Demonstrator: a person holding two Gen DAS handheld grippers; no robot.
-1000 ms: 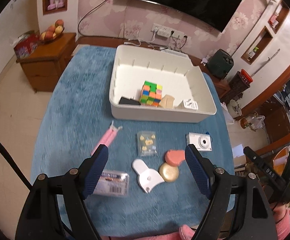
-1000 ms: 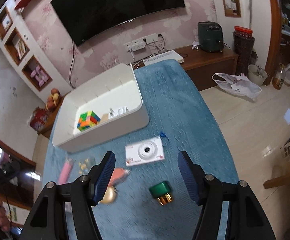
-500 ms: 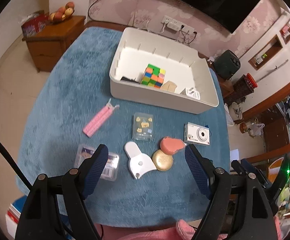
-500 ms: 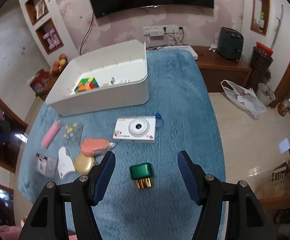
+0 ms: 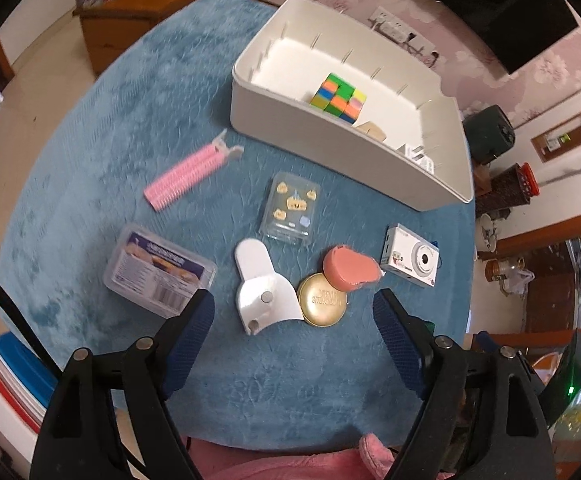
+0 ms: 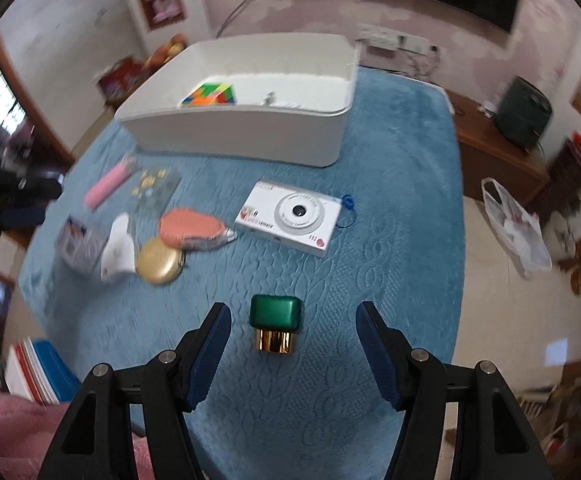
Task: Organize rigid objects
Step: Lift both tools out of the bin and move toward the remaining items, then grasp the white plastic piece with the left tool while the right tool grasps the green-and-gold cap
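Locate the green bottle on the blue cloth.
In the right wrist view, the green bottle lies near the cloth's front edge, between the right gripper's open jaws, below the camera.

Both grippers lower — left gripper [image 5: 293,316] jaws just widened, seemingly empty.

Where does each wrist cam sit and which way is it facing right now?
Left wrist: on the left gripper, angled steeply down at the blue cloth over the white scoop and gold tin; its black arms, open blue pads and a pink sleeve show.
Right wrist: on the right gripper, angled down over the green bottle; open pads and pink sleeve show.
Shared: white bin, colour cube, white camera, scoop, tin.
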